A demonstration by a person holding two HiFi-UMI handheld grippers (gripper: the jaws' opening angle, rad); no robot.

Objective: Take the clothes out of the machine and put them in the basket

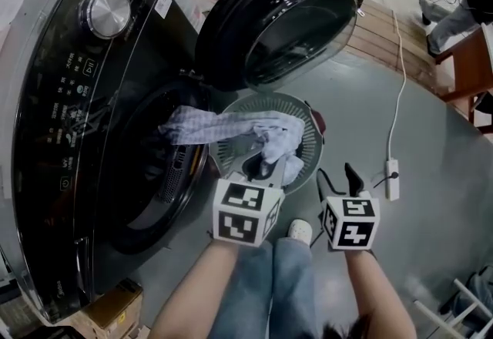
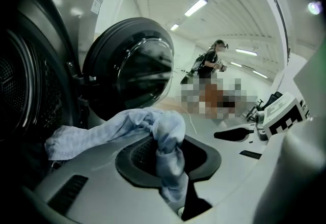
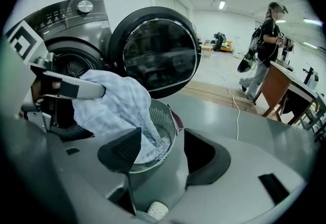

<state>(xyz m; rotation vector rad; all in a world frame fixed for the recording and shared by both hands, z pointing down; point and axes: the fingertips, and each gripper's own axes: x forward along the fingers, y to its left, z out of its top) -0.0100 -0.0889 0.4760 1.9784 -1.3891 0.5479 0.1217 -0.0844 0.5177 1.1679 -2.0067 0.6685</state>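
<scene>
The garment (image 1: 231, 128), a pale checked cloth, is drawn out into a long band. In the head view its long axis runs nearly level across the picture. One end is draped over the lip of the drum mouth (image 1: 154, 164) of the washing machine (image 1: 69, 99), and the other reaches over the rim of the basket (image 1: 314, 137). There the band bends and drops in a twisted rope toward the person. The left gripper (image 1: 266, 169) is closed on this hanging end. In the left gripper view the twisted cloth runs down between the two pads and is pinched where they meet, while the rest trails off to the left toward the drum. The round, slatted grey basket stands on the floor just beside the machine, under the open door (image 1: 285, 14), and some of the cloth already lies inside it. The right gripper (image 1: 339, 179) hovers to the right of the basket, apart from the garment. Its jaws stand about half open with nothing between the pads; in the right gripper view only the basket and the floor show through the gap. A white cable (image 1: 397, 99) lies on the floor farther right.
</scene>
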